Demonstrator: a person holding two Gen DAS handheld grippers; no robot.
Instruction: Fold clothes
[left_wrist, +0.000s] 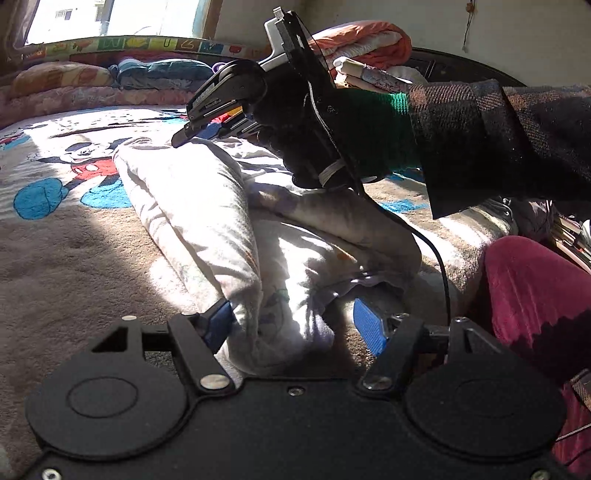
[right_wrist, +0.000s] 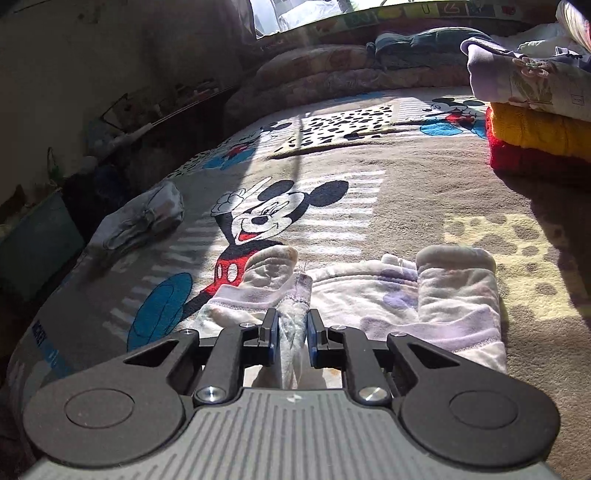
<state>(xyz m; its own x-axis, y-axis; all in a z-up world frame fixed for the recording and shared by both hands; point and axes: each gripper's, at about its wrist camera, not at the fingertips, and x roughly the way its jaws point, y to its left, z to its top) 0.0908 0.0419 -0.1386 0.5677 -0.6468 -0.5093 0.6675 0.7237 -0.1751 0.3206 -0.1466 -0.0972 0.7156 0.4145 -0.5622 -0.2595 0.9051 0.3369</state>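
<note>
On the cartoon-mouse blanket (right_wrist: 388, 177) lies your pale garment (left_wrist: 207, 221), partly rolled lengthwise. Your left gripper (left_wrist: 295, 325) stands wide, blue pads (left_wrist: 369, 328) either side of the near end; cloth touches the left pad. Your right gripper (right_wrist: 290, 332) has pinched a bunched edge of the same garment (right_wrist: 369, 291). Folded stack (right_wrist: 535, 110) sits far right, well apart.
</note>
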